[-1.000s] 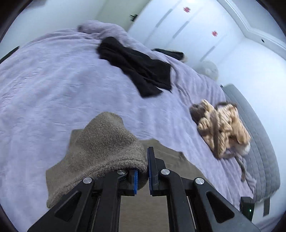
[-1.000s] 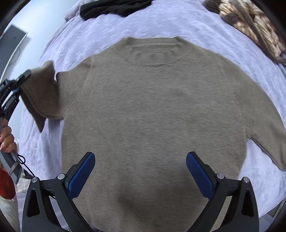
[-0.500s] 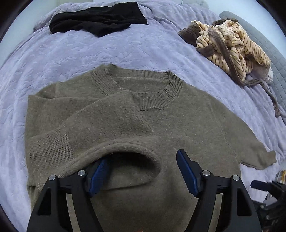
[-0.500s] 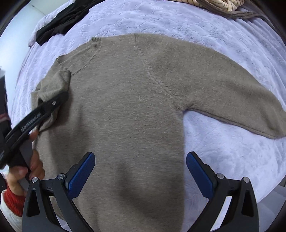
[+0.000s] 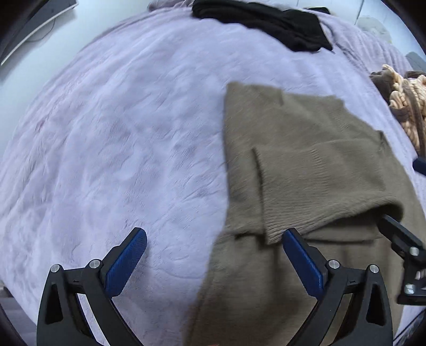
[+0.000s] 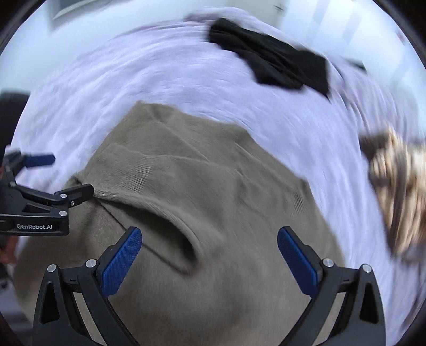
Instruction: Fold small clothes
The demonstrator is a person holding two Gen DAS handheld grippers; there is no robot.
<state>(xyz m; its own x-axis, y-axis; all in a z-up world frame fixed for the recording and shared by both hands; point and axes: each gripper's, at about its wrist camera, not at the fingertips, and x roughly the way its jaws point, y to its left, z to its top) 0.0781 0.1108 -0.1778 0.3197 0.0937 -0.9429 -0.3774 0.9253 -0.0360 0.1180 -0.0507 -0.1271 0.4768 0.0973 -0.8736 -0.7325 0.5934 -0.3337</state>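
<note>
A taupe knit sweater (image 5: 306, 170) lies on the lilac bedspread (image 5: 119, 133), both sleeves folded in over the body. My left gripper (image 5: 213, 255) is open and empty, low over the sweater's left edge. My right gripper (image 6: 209, 255) is open and empty just above the sweater (image 6: 213, 191), over a raised fold of sleeve. The left gripper's black fingers (image 6: 74, 194) show at the left of the right wrist view, touching the sweater's edge. The right wrist view is blurred.
A black garment (image 5: 263, 24) lies at the far side of the bed, also in the right wrist view (image 6: 271, 66). A striped tan and brown garment (image 5: 404, 106) is bunched at the right. A white wall lies beyond the bed.
The left gripper let go of the left sleeve, now folded on the body, and swung left. The right sleeve, spread out before, now lies folded in; the right gripper moved back over the sweater.
</note>
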